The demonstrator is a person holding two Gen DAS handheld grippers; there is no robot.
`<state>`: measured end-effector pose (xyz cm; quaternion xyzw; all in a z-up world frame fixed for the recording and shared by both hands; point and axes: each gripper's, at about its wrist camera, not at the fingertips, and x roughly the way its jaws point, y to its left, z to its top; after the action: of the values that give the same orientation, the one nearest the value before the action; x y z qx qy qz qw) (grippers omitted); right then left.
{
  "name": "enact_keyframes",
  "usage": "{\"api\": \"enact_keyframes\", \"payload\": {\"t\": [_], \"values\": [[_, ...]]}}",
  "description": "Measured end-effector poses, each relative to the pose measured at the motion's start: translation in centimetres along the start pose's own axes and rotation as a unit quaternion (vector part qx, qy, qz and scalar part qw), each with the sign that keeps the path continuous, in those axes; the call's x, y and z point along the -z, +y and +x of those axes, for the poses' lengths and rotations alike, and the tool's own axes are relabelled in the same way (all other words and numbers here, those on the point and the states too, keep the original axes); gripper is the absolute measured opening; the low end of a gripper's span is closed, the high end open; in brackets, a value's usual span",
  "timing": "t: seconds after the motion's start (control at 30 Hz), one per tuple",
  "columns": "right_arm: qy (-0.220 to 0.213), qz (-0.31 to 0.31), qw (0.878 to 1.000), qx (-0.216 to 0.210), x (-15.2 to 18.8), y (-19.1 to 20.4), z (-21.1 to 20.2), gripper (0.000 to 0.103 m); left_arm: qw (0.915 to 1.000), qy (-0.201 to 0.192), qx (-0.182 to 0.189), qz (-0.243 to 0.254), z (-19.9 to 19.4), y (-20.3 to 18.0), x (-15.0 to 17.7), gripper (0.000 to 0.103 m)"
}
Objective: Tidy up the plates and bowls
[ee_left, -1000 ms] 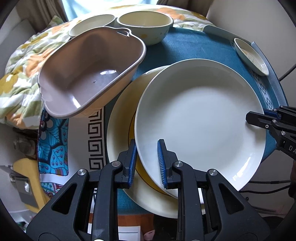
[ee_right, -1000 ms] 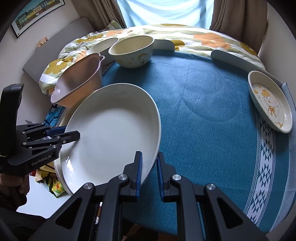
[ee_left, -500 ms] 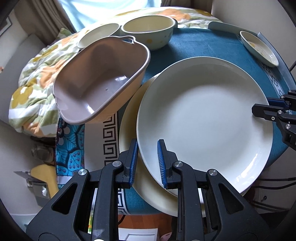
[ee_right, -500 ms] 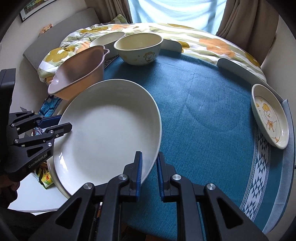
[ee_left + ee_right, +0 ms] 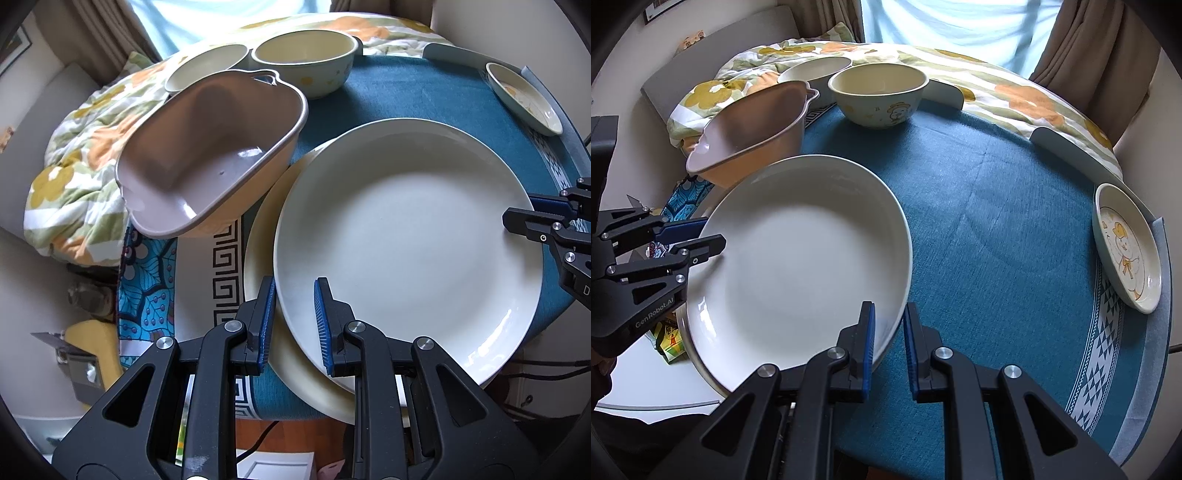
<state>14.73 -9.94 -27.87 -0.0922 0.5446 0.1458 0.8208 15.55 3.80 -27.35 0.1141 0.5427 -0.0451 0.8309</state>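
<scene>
White plate (image 5: pixel 406 243) over cream plate (image 5: pixel 266 251), left claw (image 5: pixel 294 325) pinching its 7 o'clock rim, right claw (image 5: pixel 888 347) pinching its 3 o'clock rim.

From my left wrist camera, the white plate (image 5: pixel 406 240) covers most of the cream plate (image 5: pixel 266 236) beneath it, so I see only a crescent of that one and cannot tell whether the two touch. The right gripper (image 5: pixel 517 218) is cut off by the picture's right edge, and the pink tub (image 5: pixel 210 155) hides part of the small bowl (image 5: pixel 207 66) behind it. From my right wrist camera, the left gripper (image 5: pixel 709 236) runs off the left edge, and the packet (image 5: pixel 670 341) under the white plate's rim is too hidden to read.
</scene>
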Motion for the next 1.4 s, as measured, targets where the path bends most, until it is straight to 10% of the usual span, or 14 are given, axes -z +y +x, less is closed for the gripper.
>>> {"api": "enact_keyframes", "payload": {"t": [0.93,1.07,1.13,1.17,1.2,1.27,1.4], "values": [[-0.014,0.009,1.0,-0.007,0.1,-0.3,-1.2,0.014,0.9995,-0.025,-0.019,-0.003,-2.4,0.6,0.2,0.019],[-0.04,0.046,0.998,-0.029,-0.5,-1.8,-4.2,0.014,0.9968,-0.079,-0.01,-0.004,-6.5,1.0,-1.2,0.029],[-0.057,0.073,0.995,-0.039,-0.6,-2.9,-6.0,0.016,0.9928,-0.12,-0.001,-0.003,-9.1,0.9,-2.1,0.062],[-0.069,0.087,0.993,-0.036,-0.6,-3.5,-7.0,0.031,0.9895,-0.144,0.0,-0.002,-10.5,0.8,-2.6,0.093],[-0.085,0.101,0.991,-0.031,-0.4,-4.1,-8.1,0.065,0.9848,-0.174,0.004,0.002,-11.8,0.7,-3.0,0.103],[-0.117,0.13,0.984,-0.024,0.2,-5.4,-10.3,0.102,0.977,-0.21,0.028,0.02,-13.7,0.1,-3.9,0.103],[-0.152,0.196,0.969,0.0,1.8,-8.2,-13.8,0.102,0.9719,-0.214,0.084,0.053,-14.8,-1.9,-6.6,0.103]]}}
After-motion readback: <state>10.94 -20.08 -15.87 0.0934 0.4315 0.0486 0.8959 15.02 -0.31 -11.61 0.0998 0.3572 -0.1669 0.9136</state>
